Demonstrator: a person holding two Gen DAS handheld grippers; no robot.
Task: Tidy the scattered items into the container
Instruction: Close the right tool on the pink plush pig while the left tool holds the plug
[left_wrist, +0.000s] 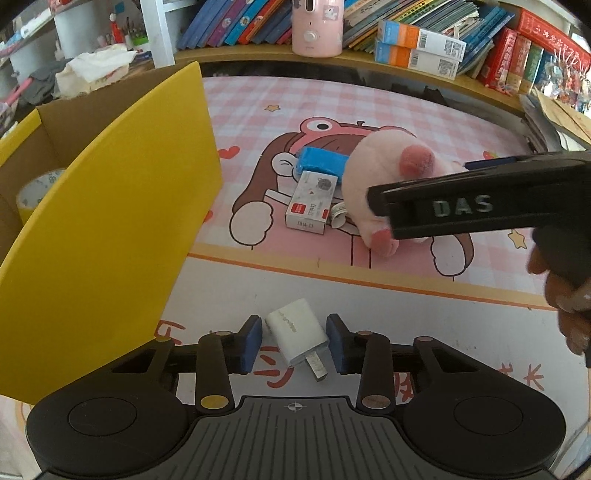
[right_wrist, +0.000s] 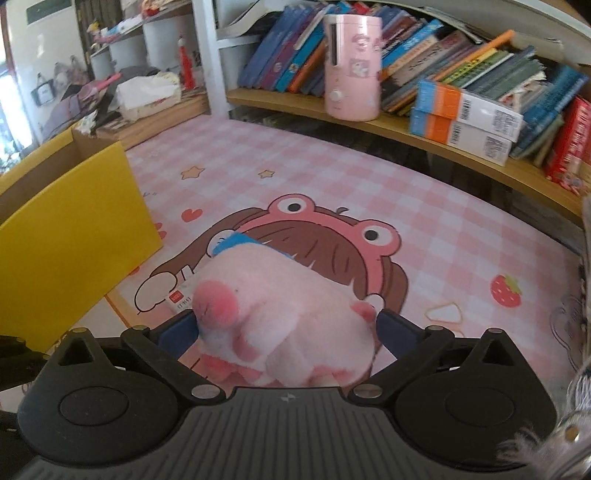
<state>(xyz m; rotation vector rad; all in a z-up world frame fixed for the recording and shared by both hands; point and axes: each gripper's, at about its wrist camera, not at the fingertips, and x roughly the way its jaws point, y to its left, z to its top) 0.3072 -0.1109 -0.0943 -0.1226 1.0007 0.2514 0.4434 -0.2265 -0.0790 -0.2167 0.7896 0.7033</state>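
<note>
My left gripper (left_wrist: 294, 340) points down at the mat, shut on a white USB charger plug (left_wrist: 295, 334) held between its blue pads. Just to its left stands the yellow cardboard box (left_wrist: 122, 221), its flap raised and a tape roll (left_wrist: 38, 192) inside. My right gripper (right_wrist: 288, 326) is open wide around a pink plush pig (right_wrist: 280, 314), which fills the gap between its jaws. In the left wrist view one black finger (left_wrist: 443, 210) of it lies across the pig (left_wrist: 373, 173). Beside the pig lie a blue packet (left_wrist: 321, 162), a white box with a red label (left_wrist: 312, 206) and a small metal ring (left_wrist: 338, 216).
A pink chequered cartoon mat (left_wrist: 332, 107) covers the desk. Behind it a wooden shelf holds leaning books, a pink cylinder appliance (left_wrist: 317, 29) and two orange-and-blue boxes (left_wrist: 417, 48). A person's hand (left_wrist: 569, 299) grips the right gripper at the right edge. The yellow box (right_wrist: 74, 229) walls off the left.
</note>
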